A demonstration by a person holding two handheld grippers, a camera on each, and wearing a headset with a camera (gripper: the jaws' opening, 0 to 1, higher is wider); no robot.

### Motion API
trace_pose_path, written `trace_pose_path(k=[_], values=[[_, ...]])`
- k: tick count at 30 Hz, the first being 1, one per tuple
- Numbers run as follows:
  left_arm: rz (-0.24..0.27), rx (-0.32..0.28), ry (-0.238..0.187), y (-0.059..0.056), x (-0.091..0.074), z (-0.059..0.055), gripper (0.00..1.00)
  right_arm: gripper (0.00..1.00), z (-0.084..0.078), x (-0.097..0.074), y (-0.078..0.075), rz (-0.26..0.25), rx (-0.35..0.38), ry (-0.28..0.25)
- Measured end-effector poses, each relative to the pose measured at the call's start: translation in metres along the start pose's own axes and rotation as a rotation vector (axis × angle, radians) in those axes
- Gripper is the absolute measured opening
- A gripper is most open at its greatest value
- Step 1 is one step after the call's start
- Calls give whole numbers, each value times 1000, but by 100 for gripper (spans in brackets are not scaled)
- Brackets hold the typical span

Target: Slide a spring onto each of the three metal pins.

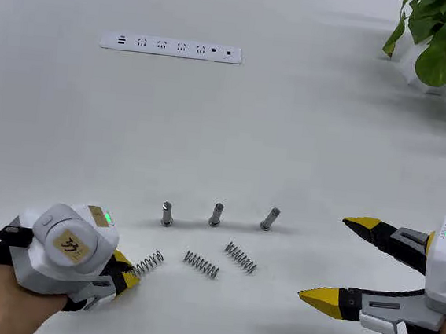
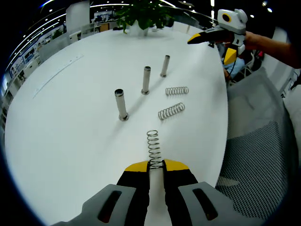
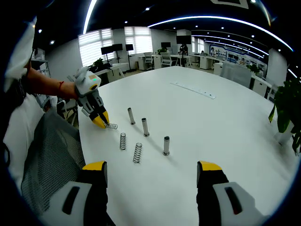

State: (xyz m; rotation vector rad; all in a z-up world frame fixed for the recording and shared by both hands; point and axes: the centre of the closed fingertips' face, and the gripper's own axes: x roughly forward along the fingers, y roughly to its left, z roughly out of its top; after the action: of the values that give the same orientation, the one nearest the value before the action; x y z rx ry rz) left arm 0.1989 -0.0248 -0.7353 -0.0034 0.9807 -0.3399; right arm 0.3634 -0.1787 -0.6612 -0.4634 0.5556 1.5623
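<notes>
The left gripper (image 2: pixel 155 165) pinches a spring (image 2: pixel 153 143) by its end (a metal pin (image 2: pixel 121 104) stands just beyond); the right gripper (image 3: pixel 152 167) gapes wide.

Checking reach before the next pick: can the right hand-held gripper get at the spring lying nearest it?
Probably yes: the right hand-held gripper is open, and only bare table lies between it and that spring.

Metal pins (image 1: pixel 216 214): three, upright beyond the fingertips
Springs (image 1: pixel 200 264): three; one spring (image 1: pixel 148 263) between the fingers of the left gripper (image 1: pixel 125 276), two just ahead
Grippers: two, with the right gripper (image 1: pixel 329 258)
Power strip (image 1: pixel 171 47): one
Plant (image 1: pixel 445 38): one
</notes>
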Motion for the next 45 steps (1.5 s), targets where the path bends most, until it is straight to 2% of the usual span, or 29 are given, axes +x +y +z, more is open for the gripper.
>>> trace_pose_path(k=[4,6,9,14,15,19,21,22,23,25,29,31,36,41,45], values=[[-13,-39,-58,0,-11,1,10,76,13,0,6,12,-13,-18],[-10,-47,-95,-2,-19,7,10,75,23,0,10,21,-18,-33],[-21,-55,-205,-9,-32,30,10,73,46,3,21,52,2,-87],[-31,-62,-331,-18,-49,60,10,65,79,12,45,124,97,-167],[-38,-70,-367,-20,-52,68,10,63,88,15,53,147,124,-189],[-57,-65,-459,-30,-63,94,10,54,110,27,70,201,224,-246],[-67,-64,-491,-34,-67,102,10,49,118,31,72,202,263,-272],[-74,-69,-511,-37,-69,108,10,46,124,34,76,219,299,-290],[-77,-70,-518,-38,-70,110,10,43,125,35,77,226,309,-295],[-87,-61,-544,-43,-73,118,10,40,132,39,81,247,384,-318],[-96,-69,-581,-46,-76,127,10,32,135,43,79,246,422,-333],[-103,-66,-597,-49,-78,131,10,30,139,44,81,268,479,-348],[-114,-61,-614,-55,-78,138,10,24,142,44,84,299,512,-360],[-130,-61,-626,-58,-78,141,10,17,145,44,86,307,545,-371],[-134,-60,-628,-59,-78,142,10,13,146,44,87,311,544,-373]])
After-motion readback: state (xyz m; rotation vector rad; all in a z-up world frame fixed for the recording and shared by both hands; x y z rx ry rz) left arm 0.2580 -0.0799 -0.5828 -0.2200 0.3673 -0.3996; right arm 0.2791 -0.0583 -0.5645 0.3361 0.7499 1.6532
